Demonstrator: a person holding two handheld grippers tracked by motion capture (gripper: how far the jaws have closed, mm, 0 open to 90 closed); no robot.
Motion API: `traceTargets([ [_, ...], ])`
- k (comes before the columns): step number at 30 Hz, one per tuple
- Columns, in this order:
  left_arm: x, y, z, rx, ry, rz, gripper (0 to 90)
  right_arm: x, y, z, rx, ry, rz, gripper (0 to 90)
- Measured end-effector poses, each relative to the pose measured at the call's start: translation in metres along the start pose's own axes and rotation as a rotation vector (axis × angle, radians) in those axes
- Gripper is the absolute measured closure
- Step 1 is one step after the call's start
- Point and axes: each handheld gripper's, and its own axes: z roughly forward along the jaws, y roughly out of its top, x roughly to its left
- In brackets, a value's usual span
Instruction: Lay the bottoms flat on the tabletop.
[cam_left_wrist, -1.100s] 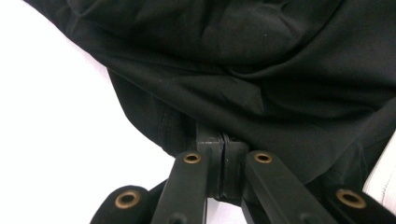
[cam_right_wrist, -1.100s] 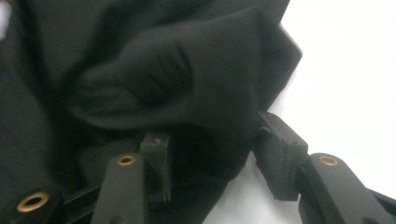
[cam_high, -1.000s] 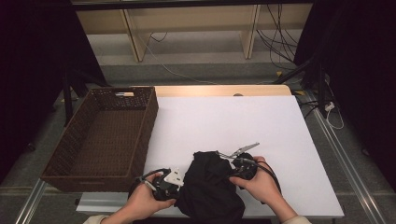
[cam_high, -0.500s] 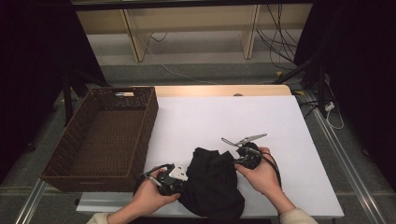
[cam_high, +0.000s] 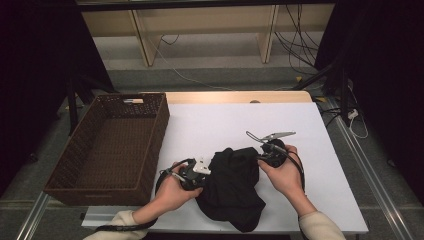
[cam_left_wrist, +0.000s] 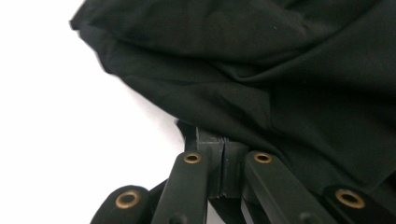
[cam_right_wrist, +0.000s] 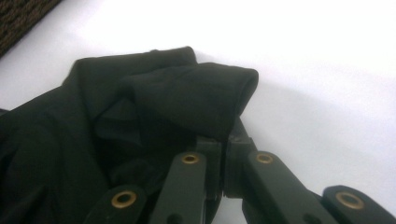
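Pinching shut just now, the right gripper (cam_right_wrist: 223, 161) has clamped a fold of the crumpled black cloth garment (cam_high: 234, 187) near the white table's (cam_high: 320, 150) front edge; the left gripper (cam_left_wrist: 222, 161) stays clamped on its opposite side. Both holds set, lifting toward the brown wicker basket (cam_high: 70, 175) likely follows.

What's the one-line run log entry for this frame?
left gripper: shut on black cloth | right gripper: shut on black cloth | cloth: bunched on white table | wicker basket: holds no cloth

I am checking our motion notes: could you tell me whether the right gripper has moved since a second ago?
Yes. In the high view the right gripper, shut on the black cloth, has shifted slightly away from the wicker basket and up the white table.
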Motion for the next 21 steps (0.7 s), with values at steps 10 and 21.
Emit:
traceTargets([
  [10, 0.017, -0.001, -0.011, -0.042, 0.080, -0.066, 85.9, 0.000, 0.001, -0.002, -0.042, -0.028, -0.011, 88.4],
  [21, -0.033, 0.032, -0.032, -0.168, 0.004, 0.068, 48.7, -0.009, -0.004, 0.001, -0.030, -0.108, 0.002, 82.5],
])
